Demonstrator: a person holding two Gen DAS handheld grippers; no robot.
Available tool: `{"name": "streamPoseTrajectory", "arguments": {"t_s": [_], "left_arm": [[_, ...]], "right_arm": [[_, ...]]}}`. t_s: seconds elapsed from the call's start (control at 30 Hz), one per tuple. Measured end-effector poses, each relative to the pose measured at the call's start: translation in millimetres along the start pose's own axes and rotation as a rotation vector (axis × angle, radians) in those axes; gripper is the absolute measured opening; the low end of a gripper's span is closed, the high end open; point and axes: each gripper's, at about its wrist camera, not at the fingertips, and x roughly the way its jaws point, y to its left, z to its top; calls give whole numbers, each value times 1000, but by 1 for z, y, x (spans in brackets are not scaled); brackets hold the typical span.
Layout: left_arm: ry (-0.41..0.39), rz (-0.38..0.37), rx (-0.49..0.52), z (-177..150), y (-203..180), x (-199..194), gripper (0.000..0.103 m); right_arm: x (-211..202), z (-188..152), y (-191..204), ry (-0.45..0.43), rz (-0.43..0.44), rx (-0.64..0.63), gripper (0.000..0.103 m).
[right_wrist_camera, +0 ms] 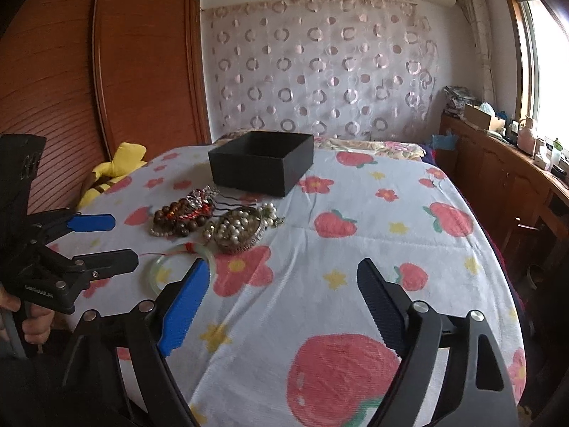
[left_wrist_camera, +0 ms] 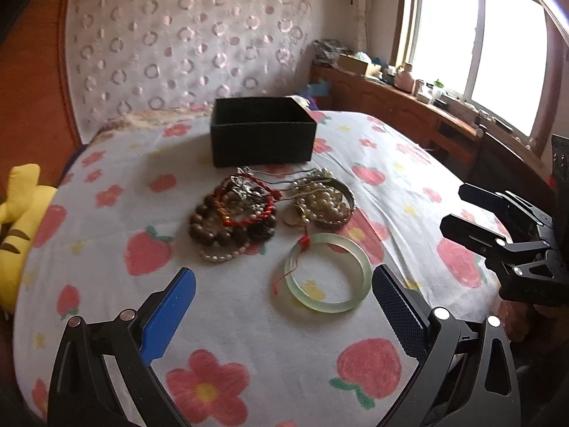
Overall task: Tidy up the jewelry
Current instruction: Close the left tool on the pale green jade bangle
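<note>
A pale green jade bangle (left_wrist_camera: 327, 273) with a red cord lies on the bedspread just ahead of my open, empty left gripper (left_wrist_camera: 283, 283); it also shows in the right wrist view (right_wrist_camera: 156, 270). Behind it lies a pile: dark wooden bead bracelets (left_wrist_camera: 231, 226), a red cord bracelet (left_wrist_camera: 254, 201), pearl strands in a metal bangle (left_wrist_camera: 325, 201). An open black box (left_wrist_camera: 262, 131) stands beyond the pile. My right gripper (right_wrist_camera: 281, 277) is open and empty, to the right of the bangle, over bare bedspread. The pile (right_wrist_camera: 213, 224) and box (right_wrist_camera: 261, 167) lie ahead-left of it.
A strawberry-and-flower bedspread (right_wrist_camera: 355, 256) covers the bed. A yellow plush toy (left_wrist_camera: 21, 213) lies at the bed's left edge. A wooden cabinet (right_wrist_camera: 498, 178) with clutter runs under the window on the right. A wooden wardrobe (right_wrist_camera: 106, 71) stands on the left.
</note>
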Motion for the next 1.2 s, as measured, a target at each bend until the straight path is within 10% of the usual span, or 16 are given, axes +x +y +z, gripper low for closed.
{"name": "streamPoseTrajectory", "arguments": {"t_s": [0.43,0.8,1.2], "left_arm": [[157,-146,65,5,-29,41,85],[162,-49,172,5,-36,47,69],[95,-59,61,-2,2,18,69]], "right_arm": [[-2,0,-21,-3,-32,19,87],[2,1,-16,-1,-30,-6,87],[33,17,9,54,27,-102,87]]}}
